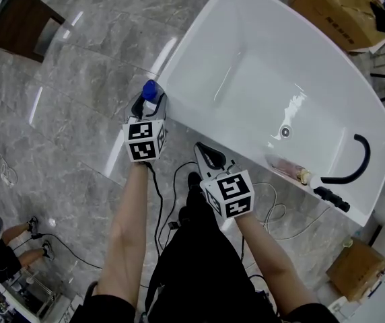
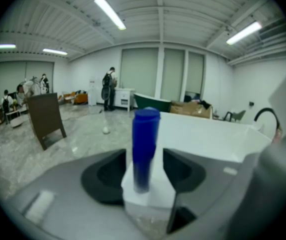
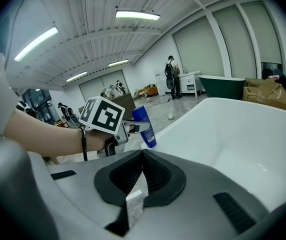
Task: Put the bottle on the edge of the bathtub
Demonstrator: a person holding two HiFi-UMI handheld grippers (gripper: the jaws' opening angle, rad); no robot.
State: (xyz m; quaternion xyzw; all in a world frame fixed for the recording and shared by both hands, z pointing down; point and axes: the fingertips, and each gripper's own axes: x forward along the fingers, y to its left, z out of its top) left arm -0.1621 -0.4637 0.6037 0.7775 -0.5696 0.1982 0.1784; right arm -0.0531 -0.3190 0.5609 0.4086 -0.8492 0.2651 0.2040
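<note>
white plastic bottle with a tall blue cap (image 2: pixel 145 149) stands upright on the rounded end rim of the glossy white bathtub (image 1: pixel 192 39), where we see it between the jaws of our left gripper (image 1: pixel 150 108). those jaws are spread wide, released. our right gripper (image 3: pixel 143 153) hangs near the tub's long side, its jaws pressed together on nothing.

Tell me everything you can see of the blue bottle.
The blue bottle is a slim, plain cylinder with a flat top, plastic by its look, with pale print low on one side. It stands roughly upright, its foot at the rim of the white bathtub, between the parted jaws of the left gripper, which seem to stand just clear of it. Nothing else touches it.
</note>
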